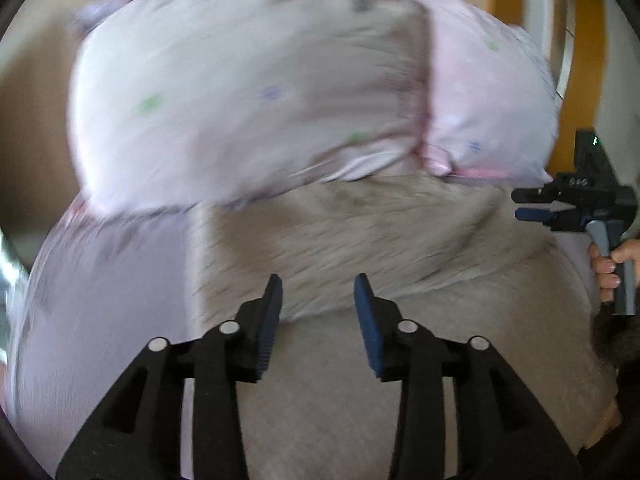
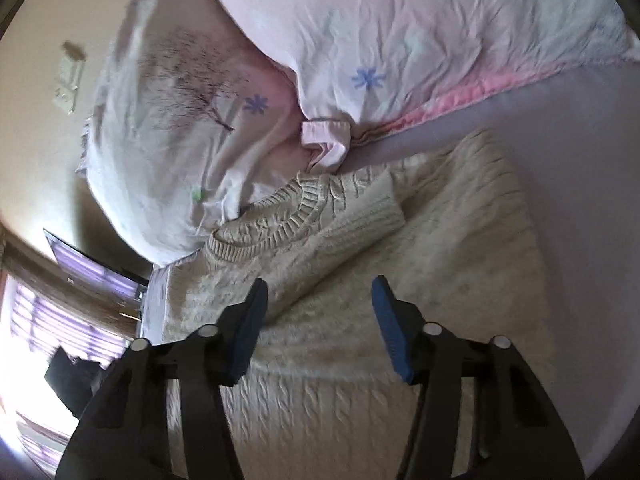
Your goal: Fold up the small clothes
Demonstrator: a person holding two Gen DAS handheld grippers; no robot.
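A cream cable-knit sweater (image 2: 440, 248) lies flat on the bed, its ribbed collar (image 2: 264, 224) toward the pillows and one sleeve (image 2: 352, 220) folded across the chest. In the left wrist view it is a blurred beige mass (image 1: 360, 264). My left gripper (image 1: 318, 280) is open and empty just above the sweater. My right gripper (image 2: 320, 284) is open and empty above the sweater's body. It also shows at the right edge of the left wrist view (image 1: 524, 204), held by a hand, jaws a little apart.
Two pale pink pillows (image 2: 168, 128) (image 2: 400, 32) with flower prints lie beyond the collar. The lilac bedsheet (image 2: 580, 152) surrounds the sweater. A window with blinds (image 2: 48, 320) and a dark screen (image 2: 92, 264) are off to the left.
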